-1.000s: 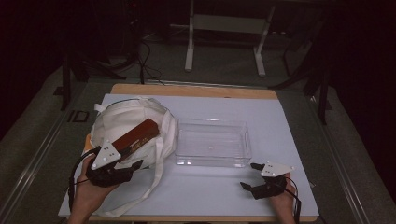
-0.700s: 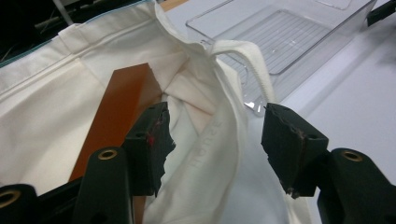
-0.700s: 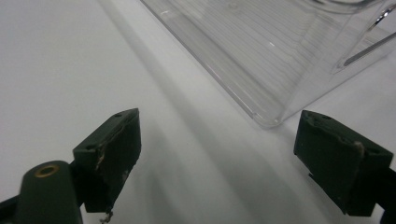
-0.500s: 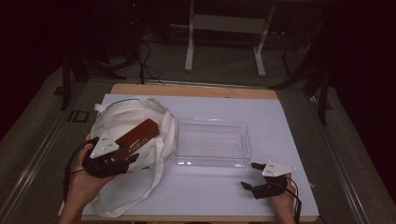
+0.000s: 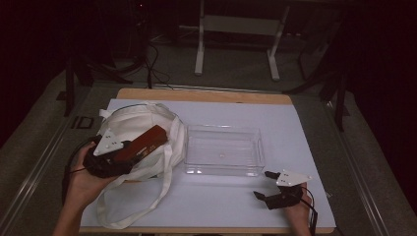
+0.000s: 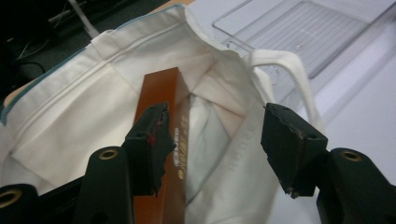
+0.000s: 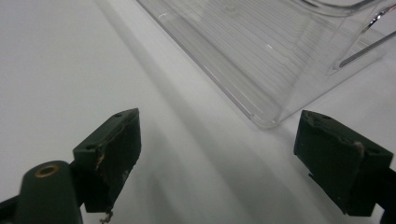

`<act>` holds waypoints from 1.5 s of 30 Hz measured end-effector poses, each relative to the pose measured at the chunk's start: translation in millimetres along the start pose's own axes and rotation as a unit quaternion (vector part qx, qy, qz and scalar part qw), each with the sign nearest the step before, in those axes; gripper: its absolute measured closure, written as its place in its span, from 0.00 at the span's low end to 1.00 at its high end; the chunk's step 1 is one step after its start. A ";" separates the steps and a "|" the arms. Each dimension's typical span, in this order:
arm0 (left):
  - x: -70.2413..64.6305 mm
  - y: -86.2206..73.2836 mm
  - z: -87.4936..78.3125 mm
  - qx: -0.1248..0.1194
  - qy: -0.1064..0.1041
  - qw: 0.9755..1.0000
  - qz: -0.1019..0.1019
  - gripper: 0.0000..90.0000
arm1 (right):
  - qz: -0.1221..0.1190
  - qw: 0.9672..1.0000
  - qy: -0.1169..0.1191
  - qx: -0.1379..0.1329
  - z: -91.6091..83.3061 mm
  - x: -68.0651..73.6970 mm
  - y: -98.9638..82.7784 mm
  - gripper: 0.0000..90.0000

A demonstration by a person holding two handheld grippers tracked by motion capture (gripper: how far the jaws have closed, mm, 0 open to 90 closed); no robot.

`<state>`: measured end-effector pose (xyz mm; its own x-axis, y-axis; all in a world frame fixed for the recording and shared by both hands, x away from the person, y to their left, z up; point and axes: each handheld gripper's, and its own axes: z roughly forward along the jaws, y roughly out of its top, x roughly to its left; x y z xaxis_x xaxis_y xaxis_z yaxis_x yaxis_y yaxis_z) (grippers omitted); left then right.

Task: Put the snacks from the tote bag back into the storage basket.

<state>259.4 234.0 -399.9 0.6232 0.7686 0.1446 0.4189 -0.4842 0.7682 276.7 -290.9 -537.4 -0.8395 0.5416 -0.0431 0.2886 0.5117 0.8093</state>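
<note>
While the left tool [image 6: 215,144] gapes over the brown box [image 6: 161,112] poking from the white bag [image 5: 133,129] at left, a jaw could snag cloth; the right tool [image 5: 275,189], also open, idles near the clear tray [image 5: 223,169].

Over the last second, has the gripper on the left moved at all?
Yes. The left gripper has slid left, away from the clear tray, with the brown box between its open jaws.

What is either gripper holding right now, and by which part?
Nothing is held. The left gripper stands open over the brown box in the white bag; the right gripper is open above bare table.
</note>
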 end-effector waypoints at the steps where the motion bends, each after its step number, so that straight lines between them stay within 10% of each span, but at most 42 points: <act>1: 1.5 0.5 0.4 0.003 0.002 1.000 0.000 0.48 | 0.000 1.000 -0.001 0.000 0.0 0.1 0.0 0.17; 45: 45.1 -2.2 27.5 0.115 0.010 0.993 -0.026 0.46 | 0.002 1.000 -0.007 0.001 0.6 -0.2 0.1 0.17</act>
<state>304.8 258.3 -412.2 0.5846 0.8022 0.1218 0.5913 -0.5240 0.6131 277.2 -290.5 -537.6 -0.8320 0.5527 -0.0482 0.2927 0.5111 0.8082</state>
